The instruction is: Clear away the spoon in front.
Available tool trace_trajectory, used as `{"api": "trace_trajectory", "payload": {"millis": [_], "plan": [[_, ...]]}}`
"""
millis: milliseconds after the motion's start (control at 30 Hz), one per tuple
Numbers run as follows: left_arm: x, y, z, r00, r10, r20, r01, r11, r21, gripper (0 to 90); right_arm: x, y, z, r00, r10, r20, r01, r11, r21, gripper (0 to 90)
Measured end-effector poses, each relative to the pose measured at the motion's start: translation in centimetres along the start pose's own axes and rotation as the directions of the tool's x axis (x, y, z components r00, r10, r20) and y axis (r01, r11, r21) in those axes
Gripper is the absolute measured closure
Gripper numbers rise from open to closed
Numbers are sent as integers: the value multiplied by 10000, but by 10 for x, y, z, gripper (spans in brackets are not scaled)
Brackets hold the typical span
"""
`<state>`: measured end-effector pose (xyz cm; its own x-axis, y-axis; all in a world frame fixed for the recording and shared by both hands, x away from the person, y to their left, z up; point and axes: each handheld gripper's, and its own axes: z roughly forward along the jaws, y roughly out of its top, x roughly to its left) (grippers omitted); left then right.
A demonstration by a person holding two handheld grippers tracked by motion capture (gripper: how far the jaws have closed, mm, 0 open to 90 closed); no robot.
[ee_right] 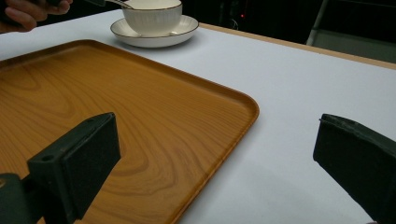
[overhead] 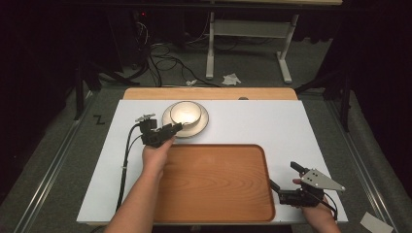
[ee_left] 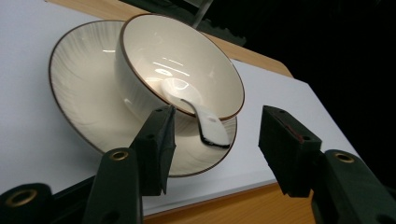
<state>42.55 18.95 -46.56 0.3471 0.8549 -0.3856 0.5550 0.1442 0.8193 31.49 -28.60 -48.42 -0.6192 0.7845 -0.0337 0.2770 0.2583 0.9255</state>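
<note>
A cream bowl point(overhead: 185, 112) with a brown rim stands on a matching saucer point(overhead: 204, 124) at the far middle of the white table top. In the left gripper view a white spoon point(ee_left: 205, 122) rests in the bowl point(ee_left: 187, 60), its handle over the near rim and above the saucer point(ee_left: 79, 79). My left gripper point(overhead: 176, 127) is at the saucer's near left edge and stands open point(ee_left: 218, 120); its pads are apart from the spoon handle. My right gripper point(overhead: 283, 174) is open beside the right edge of the wooden tray point(overhead: 214, 179), with nothing between its jaws point(ee_right: 215, 130).
The tray point(ee_right: 116, 93) lies bare at the table's near middle. Bowl point(ee_right: 152, 18) and saucer point(ee_right: 154, 37) sit beyond its far edge. A wooden table edge point(overhead: 209, 93) runs along the back. Cables point(overhead: 165, 63) and a metal stand point(overhead: 210, 48) are on the floor behind.
</note>
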Motion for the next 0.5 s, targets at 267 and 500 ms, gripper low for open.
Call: {"api": "trace_trajectory", "payload": {"millis": [267, 500], "plan": [[10, 5, 13, 9863, -1611, 349, 1605, 9868, 199, 565, 0, 0, 0, 10000, 38, 0, -38, 10000, -8, 18], [10, 8, 27, 9782, -2000, 561, 1985, 9796, 301, 609, -1, -1, 0, 10000, -17, -14, 17, 10000, 9, 18]]}}
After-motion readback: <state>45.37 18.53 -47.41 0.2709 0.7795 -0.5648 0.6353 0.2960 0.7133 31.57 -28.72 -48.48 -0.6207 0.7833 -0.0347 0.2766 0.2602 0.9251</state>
